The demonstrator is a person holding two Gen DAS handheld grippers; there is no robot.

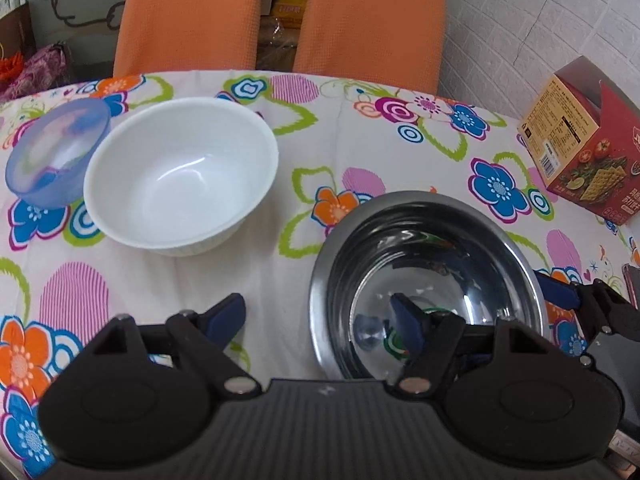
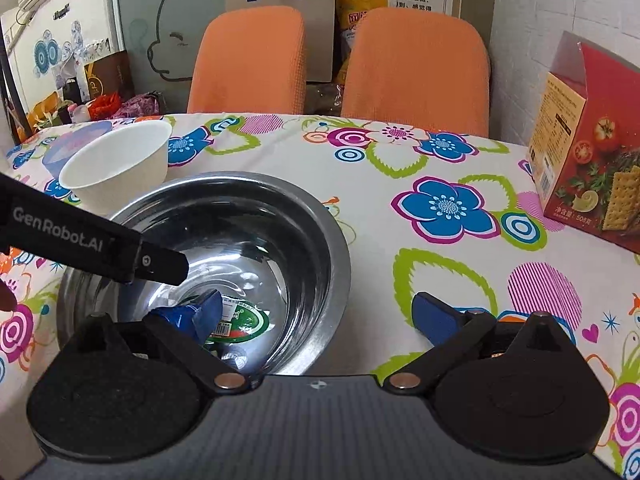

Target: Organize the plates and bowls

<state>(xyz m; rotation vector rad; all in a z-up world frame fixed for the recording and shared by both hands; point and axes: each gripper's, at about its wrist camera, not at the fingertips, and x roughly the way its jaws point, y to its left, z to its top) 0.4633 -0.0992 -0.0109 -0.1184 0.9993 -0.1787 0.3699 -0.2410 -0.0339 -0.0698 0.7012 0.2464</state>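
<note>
On the desk (image 2: 360, 184), under a flowered cloth, largest to smallest:

- Steel bowl (image 1: 428, 280), near edge, upright; a green label shows in its bottom, print too small to read. Both claws straddle its rim.
- White bowl (image 1: 180, 176), upright, far left, apart from the steel one.
- Cracker box (image 2: 584, 152), far right, red, pictured tomatoes and crackers; "508" legible, the rest not.
- Blue translucent bowl (image 1: 56, 156), touching the white bowl's left side.
- Left claw (image 1: 320, 324), spread wide, one blue finger inside the steel bowl, one outside on the cloth; its body reads "GenRobot.AI" in the right view.
- Right claw (image 2: 324, 316), spread likewise across the opposite rim.

Advice for the likely step, lifting the steel bowl: close squarely on the thin rim, both sides together, and keep it level, since polished metal probably slips.
</note>
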